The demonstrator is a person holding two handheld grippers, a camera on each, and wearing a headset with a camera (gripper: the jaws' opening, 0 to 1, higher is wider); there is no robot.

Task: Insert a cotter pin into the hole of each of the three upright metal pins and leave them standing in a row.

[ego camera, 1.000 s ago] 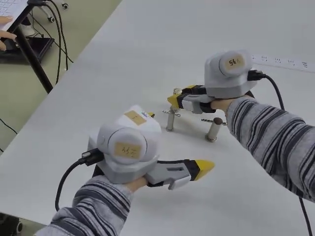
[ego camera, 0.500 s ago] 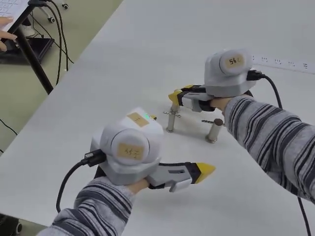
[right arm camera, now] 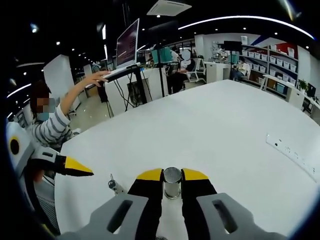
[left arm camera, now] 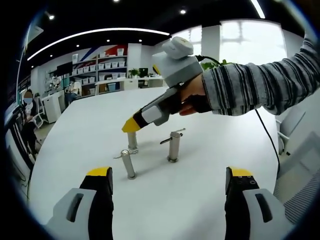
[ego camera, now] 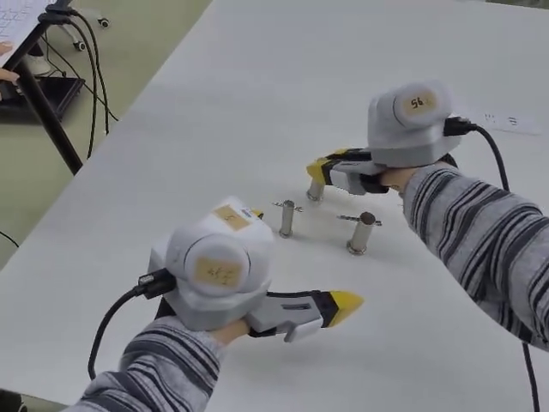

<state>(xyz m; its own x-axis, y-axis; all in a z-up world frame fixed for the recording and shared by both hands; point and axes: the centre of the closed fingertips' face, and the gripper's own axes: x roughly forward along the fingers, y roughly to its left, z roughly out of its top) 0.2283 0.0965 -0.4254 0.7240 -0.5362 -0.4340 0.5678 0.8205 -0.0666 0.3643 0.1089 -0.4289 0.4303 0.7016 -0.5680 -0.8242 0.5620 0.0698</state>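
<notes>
Work on this job looks mostly done, I think. On the big white table [ego camera: 257, 103] stand three short metal posts. The left silver metal pin [ego camera: 286, 220] is upright and has a thin wire cotter pin [ego camera: 287, 206] poked through near its top. The back silver metal pin [right arm camera: 172, 184] stands a bit farther away, between the other two, and I cannot see any wire in it. The right silver metal pin [ego camera: 360, 233] is upright too, with a second thin wire cotter pin [ego camera: 358, 220] through it. So two look finished and one may be left. The three make a bent line, not a neat row.

The left grey gripper with yellow tips [left arm camera: 169, 172] has its jaws spread wide. It holds nothing and touches nothing, and it hangs near the pins. The right grey gripper with yellow tips [ego camera: 320, 169] has its jaws squeezed in on the back silver metal pin, one on each side of its top.
</notes>
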